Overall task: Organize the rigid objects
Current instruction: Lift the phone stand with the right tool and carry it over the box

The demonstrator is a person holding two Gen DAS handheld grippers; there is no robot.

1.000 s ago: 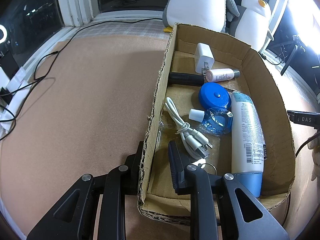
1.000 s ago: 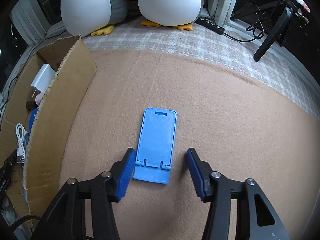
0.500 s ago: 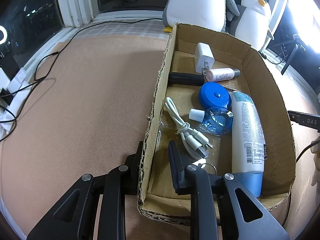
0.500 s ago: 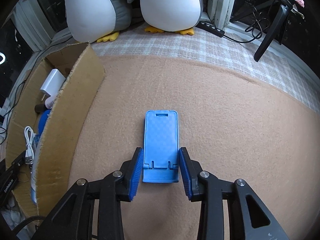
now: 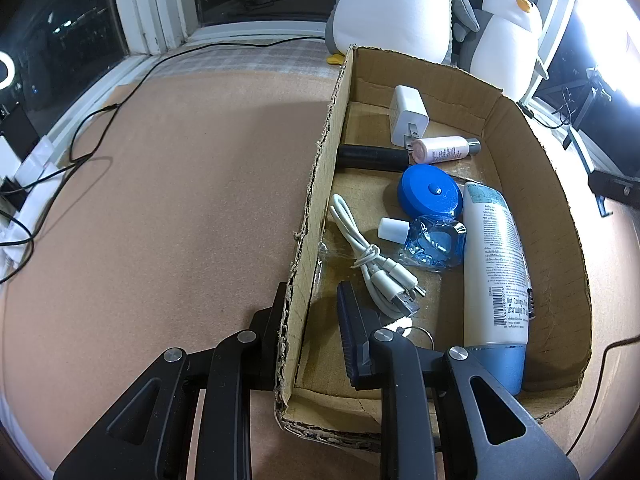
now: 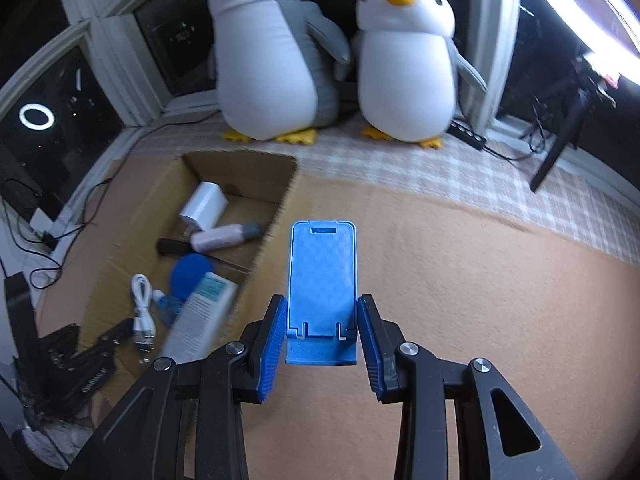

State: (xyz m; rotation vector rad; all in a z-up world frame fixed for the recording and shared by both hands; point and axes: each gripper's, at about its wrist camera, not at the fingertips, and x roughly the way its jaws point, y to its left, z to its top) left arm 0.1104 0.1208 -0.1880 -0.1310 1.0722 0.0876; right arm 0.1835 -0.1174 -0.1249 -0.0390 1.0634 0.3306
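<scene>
A blue phone stand [image 6: 322, 264] is clamped between the blue pads of my right gripper [image 6: 322, 312], which is shut on its lower sides and holds it above the brown felt, to the right of the cardboard box [image 6: 240, 176]. My left gripper [image 5: 312, 300] is shut on the box's left wall [image 5: 320, 168] near the front corner, one finger outside and one inside. Inside the box lie a white charger [image 5: 408, 116], a pink bottle [image 5: 444, 149], a black cylinder [image 5: 372, 157], a blue round case [image 5: 430, 194], a white cable [image 5: 372, 256], a small blue bottle [image 5: 432, 240] and a lotion bottle [image 5: 496, 272].
Two plush penguins [image 6: 276, 60] sit on the checked cloth behind the box. Black cables [image 5: 80, 148] trail along the left edge by the window. A black stand [image 6: 560, 144] and a power strip [image 6: 468, 132] are at the back right. Brown felt lies to the right of the box.
My right gripper closed on the blue phone stand and lifted it off the felt, tilting up so the box and penguins came into view. The left gripper kept its hold on the box wall.
</scene>
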